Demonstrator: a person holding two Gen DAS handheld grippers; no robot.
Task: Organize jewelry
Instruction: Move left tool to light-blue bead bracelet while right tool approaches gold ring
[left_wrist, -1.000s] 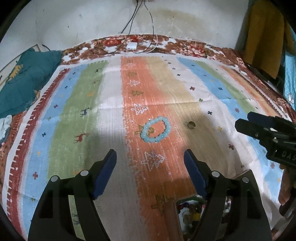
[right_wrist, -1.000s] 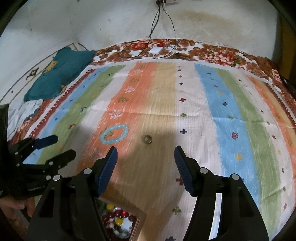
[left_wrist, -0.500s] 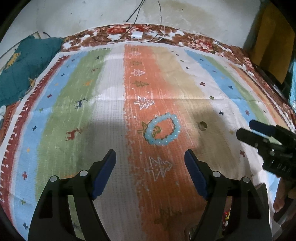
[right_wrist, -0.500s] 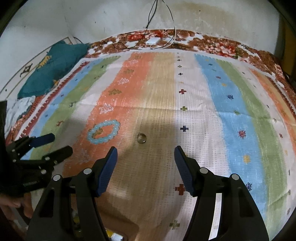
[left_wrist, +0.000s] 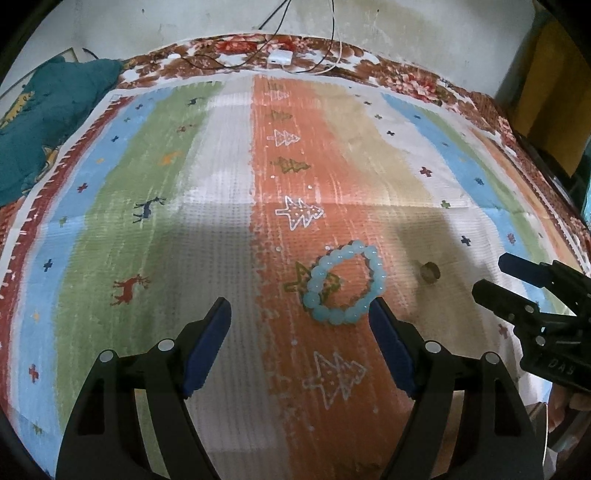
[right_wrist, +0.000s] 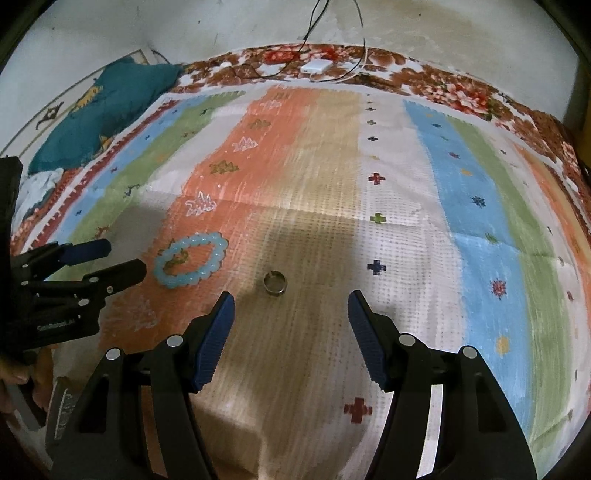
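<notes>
Pale blue beads form a bracelet (left_wrist: 345, 282) lying flat on the striped cloth (left_wrist: 221, 206), just ahead of the left claw (left_wrist: 299, 347), which is wide open and empty. Beside it a metal ring (right_wrist: 274, 282) lies before the right claw (right_wrist: 290, 336), also wide open, holding nothing.

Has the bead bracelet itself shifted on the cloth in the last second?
No. The bead bracelet lies over the same green tree motif on the orange stripe, ring beside it as before; only the cameras have come closer.
</notes>
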